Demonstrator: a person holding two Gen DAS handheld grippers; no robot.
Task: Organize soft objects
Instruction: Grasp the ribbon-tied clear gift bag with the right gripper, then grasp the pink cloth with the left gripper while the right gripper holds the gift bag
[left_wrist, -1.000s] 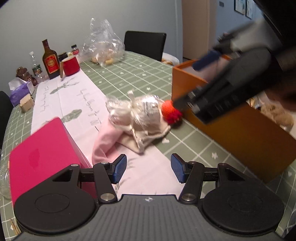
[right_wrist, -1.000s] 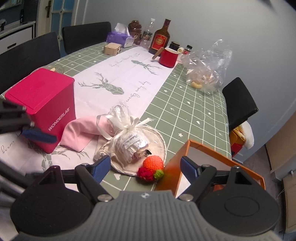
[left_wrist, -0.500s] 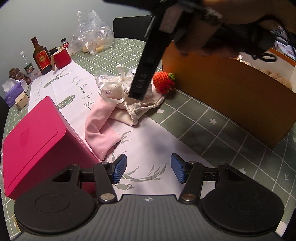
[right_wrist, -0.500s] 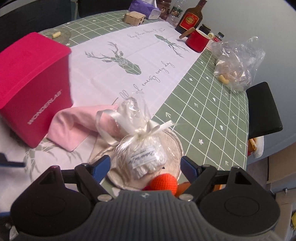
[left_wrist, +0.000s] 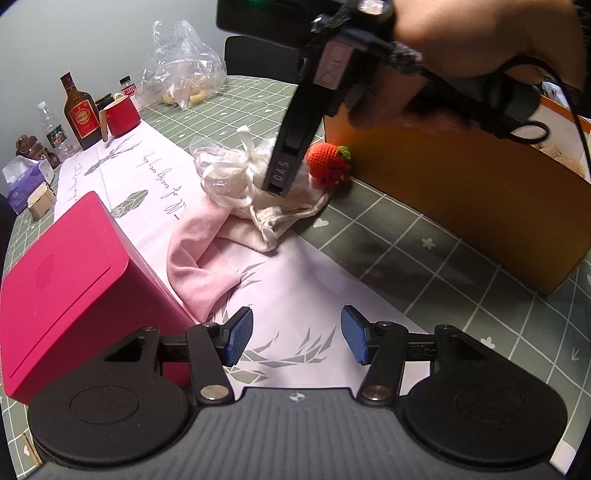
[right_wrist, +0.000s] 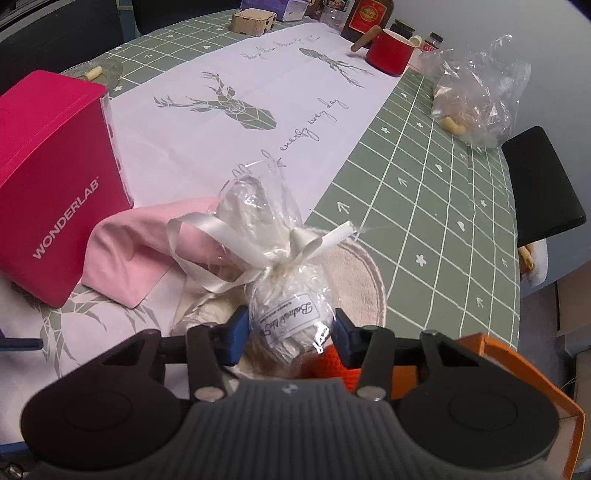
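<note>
A white soft item wrapped in clear cellophane with a white ribbon (right_wrist: 284, 317) (left_wrist: 225, 177) lies on a beige drawstring pouch (left_wrist: 273, 221) (right_wrist: 354, 273). My right gripper (right_wrist: 290, 332) has its fingers around the wrapped item, pads at both sides. A pink cloth (left_wrist: 199, 258) (right_wrist: 136, 254) lies beside it. A crocheted red strawberry (left_wrist: 328, 166) sits against the orange box (left_wrist: 472, 206) (right_wrist: 517, 373). My left gripper (left_wrist: 297, 338) is open and empty above the white runner.
A magenta WONDERLAB box (left_wrist: 70, 291) (right_wrist: 55, 184) stands to the left. At the far end are a red mug (right_wrist: 391, 55), a brown bottle (left_wrist: 81, 110), a plastic bag (right_wrist: 476, 96) and a tissue pack (left_wrist: 26, 181). A black chair (right_wrist: 543, 184) stands beside the table.
My right gripper has come down and forward and its fingers have narrowed around the wrapped white item. My left gripper has stayed back and open.
</note>
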